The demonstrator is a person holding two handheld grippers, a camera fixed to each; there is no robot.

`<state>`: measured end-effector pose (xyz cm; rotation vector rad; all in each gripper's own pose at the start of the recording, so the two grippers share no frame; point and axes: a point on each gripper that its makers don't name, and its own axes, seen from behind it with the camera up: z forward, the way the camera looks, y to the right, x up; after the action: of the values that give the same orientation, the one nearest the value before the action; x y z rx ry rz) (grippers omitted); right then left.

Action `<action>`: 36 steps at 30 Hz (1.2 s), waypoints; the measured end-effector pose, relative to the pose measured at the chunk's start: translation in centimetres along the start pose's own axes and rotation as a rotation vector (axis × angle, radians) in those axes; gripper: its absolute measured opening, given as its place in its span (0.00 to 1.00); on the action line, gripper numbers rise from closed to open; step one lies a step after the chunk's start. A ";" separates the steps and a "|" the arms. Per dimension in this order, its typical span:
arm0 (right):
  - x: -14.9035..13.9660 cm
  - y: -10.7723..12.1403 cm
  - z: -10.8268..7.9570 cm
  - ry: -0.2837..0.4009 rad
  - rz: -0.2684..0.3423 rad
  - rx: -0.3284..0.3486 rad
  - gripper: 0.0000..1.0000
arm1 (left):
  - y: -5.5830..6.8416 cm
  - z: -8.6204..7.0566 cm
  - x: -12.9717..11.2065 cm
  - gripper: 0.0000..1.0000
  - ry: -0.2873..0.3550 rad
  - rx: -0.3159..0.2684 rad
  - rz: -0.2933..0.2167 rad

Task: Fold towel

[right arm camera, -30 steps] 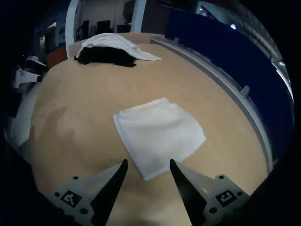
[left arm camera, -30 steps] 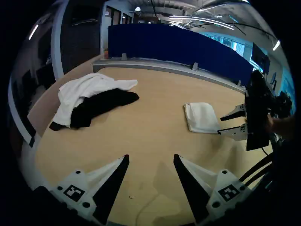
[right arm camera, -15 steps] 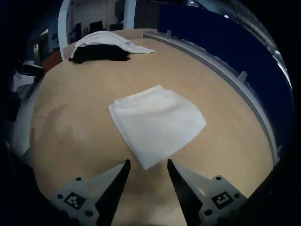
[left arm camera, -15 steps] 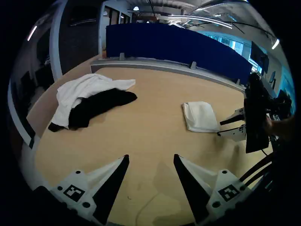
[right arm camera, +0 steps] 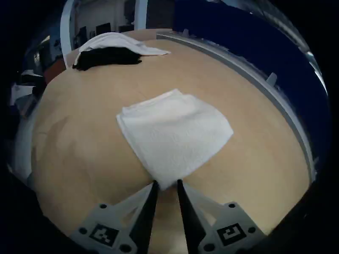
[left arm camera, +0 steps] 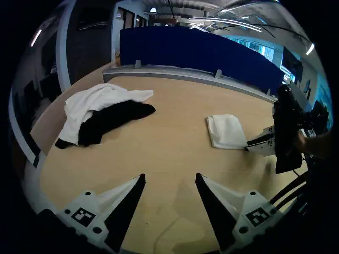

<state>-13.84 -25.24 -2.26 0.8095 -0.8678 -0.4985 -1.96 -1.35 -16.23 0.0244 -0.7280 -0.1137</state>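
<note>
White terry towel, folded into a thick square, lies flat on the pale wood bench w/ one corner pointing at us. Right hand-held gripper is pinched down to a narrow slit, w/ that near corner caught between both fingers. It looks like a real bite, though only the very tip of the corner is in. Left hand-held gripper hangs spread wide over bare bench, holding nothing, well apart from the towel. Heap of white and black cloths sits at the far side, out of the way.

Our read: the step in hand is taking this corner for one more fold, or maybe to shift the piece.

To do it well:
- We'd want all layers in the pinch, not just the top ply, else the stack fans open on the lift.
- Lift low, carry the corner toward the opposite edge & keep edges lined up.
- Bring the left one in to pin or take the neighbouring corner, b/c a one-point lift lets thick cloth sag & twist.
- Let go only once the layers sit flush.
</note>
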 end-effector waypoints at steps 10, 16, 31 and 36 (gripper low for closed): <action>0.2 0.1 0.0 0.007 0.014 -0.004 0.05 | 0.1 0.1 -0.1 0.87 -0.001 -0.001 0.005; 0.8 0.3 -0.3 0.023 0.005 -0.010 0.05 | 0.0 0.2 -0.2 0.87 -0.001 -0.001 0.005; 8.2 2.3 -4.1 0.153 -0.060 -0.051 0.04 | 0.7 -0.2 1.1 0.87 0.022 -0.015 0.024; 11.6 3.1 -5.9 0.206 -0.077 -0.067 0.04 | 1.1 -0.3 2.0 0.87 0.038 -0.020 0.031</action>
<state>-2.21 -28.77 3.41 0.8189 -0.6284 -0.4993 -0.16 -0.52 -15.05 -0.0039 -0.6884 -0.0905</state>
